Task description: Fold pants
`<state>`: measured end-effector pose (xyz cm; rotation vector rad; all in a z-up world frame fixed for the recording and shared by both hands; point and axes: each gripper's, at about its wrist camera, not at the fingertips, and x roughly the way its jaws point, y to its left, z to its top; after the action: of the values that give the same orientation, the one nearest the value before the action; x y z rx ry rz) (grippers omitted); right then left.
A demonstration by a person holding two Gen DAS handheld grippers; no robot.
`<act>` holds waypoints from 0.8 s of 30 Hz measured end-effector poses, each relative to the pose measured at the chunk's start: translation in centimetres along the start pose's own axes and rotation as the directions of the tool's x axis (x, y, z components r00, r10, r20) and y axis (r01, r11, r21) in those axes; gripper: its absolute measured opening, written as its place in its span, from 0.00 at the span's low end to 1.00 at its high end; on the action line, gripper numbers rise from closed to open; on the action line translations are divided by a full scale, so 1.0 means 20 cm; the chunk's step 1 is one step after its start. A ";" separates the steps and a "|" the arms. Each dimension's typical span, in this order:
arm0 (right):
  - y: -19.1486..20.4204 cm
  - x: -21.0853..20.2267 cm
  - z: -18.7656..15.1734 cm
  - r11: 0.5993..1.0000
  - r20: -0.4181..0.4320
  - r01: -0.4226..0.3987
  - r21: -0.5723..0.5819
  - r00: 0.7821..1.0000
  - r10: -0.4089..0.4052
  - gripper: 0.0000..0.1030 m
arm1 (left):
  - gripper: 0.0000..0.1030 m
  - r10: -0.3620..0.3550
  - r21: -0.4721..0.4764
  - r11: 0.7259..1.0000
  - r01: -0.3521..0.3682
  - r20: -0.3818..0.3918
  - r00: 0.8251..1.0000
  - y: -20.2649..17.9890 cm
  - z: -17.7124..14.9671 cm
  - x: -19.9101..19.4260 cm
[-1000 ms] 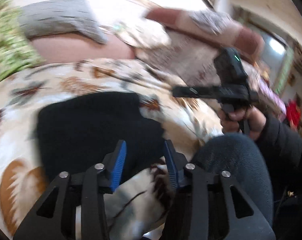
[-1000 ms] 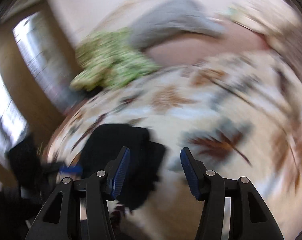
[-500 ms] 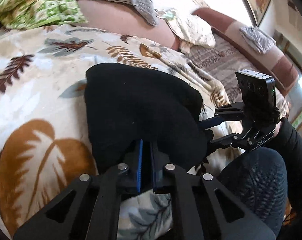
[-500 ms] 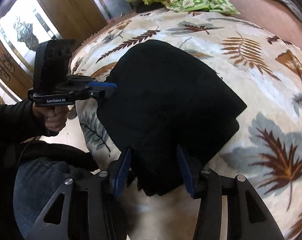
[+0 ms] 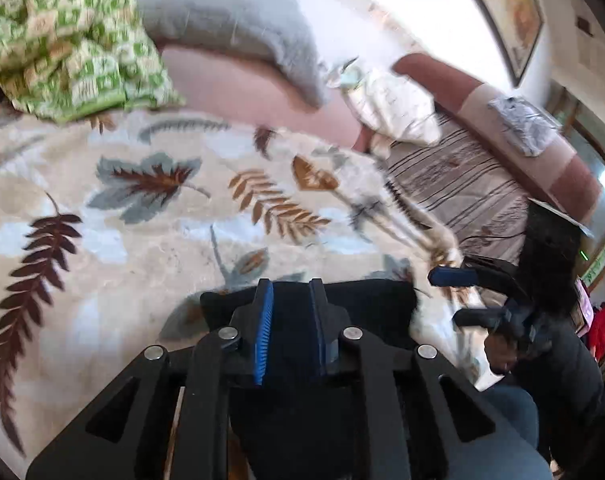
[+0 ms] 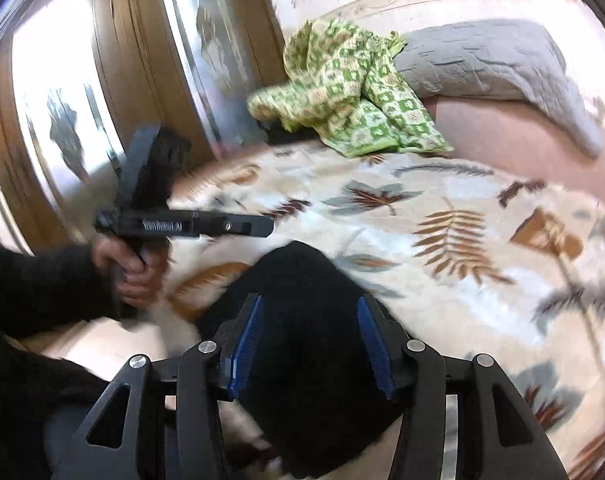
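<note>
Left wrist view, left gripper point(image 5: 290, 328) jaws just eased apart, black pants point(image 5: 366, 300) between them, folded on leaf-print blanket point(image 5: 142, 240), right gripper point(image 6: 310, 344) half-spread, straddling pants, grip unclear.

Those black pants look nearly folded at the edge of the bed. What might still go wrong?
1. The black pants lie near the bed's front edge, so a tug might slide them off the leaf-print blanket.
2. The left gripper has just been opening around thick fabric, so the fold could spring loose.
3. The right gripper straddles the bundle and could snag it.
</note>
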<state>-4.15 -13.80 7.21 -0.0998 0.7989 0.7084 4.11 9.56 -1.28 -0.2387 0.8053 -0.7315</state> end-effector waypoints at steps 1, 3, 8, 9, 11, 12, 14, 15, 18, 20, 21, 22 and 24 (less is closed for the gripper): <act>0.00 0.11 -0.02 0.998 -0.075 0.045 -0.035 0.996 -0.048 0.49 | 0.14 0.005 0.001 1.000 -0.005 -0.053 0.999 0.01 -0.01 0.09; -0.04 0.31 -0.12 0.993 -0.239 0.111 -0.046 0.964 -0.119 0.48 | 0.15 0.070 0.015 0.998 -0.068 -0.159 0.985 0.03 -0.08 0.26; -0.18 0.32 -0.17 0.991 -0.209 0.054 0.125 0.978 -0.027 0.49 | 0.15 0.069 -0.047 0.996 -0.077 -0.160 0.985 0.07 -0.09 0.31; -0.19 0.32 -0.17 0.988 -0.199 0.049 0.144 0.980 -0.019 0.50 | 0.15 0.074 -0.042 0.996 -0.082 -0.164 0.984 0.06 -0.09 0.30; -0.17 0.29 -0.16 0.990 -0.191 0.053 0.133 0.981 -0.027 0.49 | 0.15 0.068 -0.050 0.996 -0.077 -0.162 0.984 0.05 -0.07 0.27; -0.14 0.24 -0.15 0.992 -0.188 0.059 0.111 0.981 -0.037 0.49 | 0.14 0.054 -0.069 0.996 -0.064 -0.129 0.990 0.04 -0.05 0.20; -0.08 0.14 -0.14 0.995 -0.147 0.055 0.078 0.988 -0.043 0.49 | 0.14 0.025 -0.079 0.996 -0.030 -0.067 0.997 0.00 -0.05 0.09; -0.05 0.08 -0.13 0.997 -0.107 0.041 0.060 0.994 -0.035 0.48 | 0.14 0.003 -0.079 0.997 -0.005 -0.035 0.999 -0.03 -0.08 0.01; 0.02 0.03 -0.15 0.999 -0.104 -0.041 0.034 0.994 0.044 0.49 | 0.17 -0.039 -0.034 0.999 0.036 -0.079 0.996 -0.11 -0.19 0.00; 0.01 0.16 -0.25 0.999 -0.247 -0.018 0.044 0.969 0.029 0.51 | 0.17 0.011 0.020 1.000 -0.008 -0.152 0.988 -0.14 -0.28 0.10; 0.00 0.16 -0.26 0.998 -0.210 -0.027 0.059 0.977 0.039 0.52 | 0.16 0.021 0.022 1.000 -0.018 -0.137 0.990 -0.14 -0.29 0.11; -0.02 0.14 -0.25 0.995 -0.200 -0.038 0.093 0.978 0.056 0.52 | 0.16 0.006 0.005 1.000 -0.005 -0.122 0.993 -0.13 -0.28 0.11; -0.05 0.07 -0.22 0.987 -0.171 -0.045 0.155 0.983 0.072 0.52 | 0.16 -0.020 -0.073 0.997 0.011 -0.120 0.993 -0.08 -0.24 0.08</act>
<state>-5.63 -15.31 2.92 -0.0025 1.0257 0.6988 0.54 7.58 -4.74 -0.2680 0.9468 -0.7374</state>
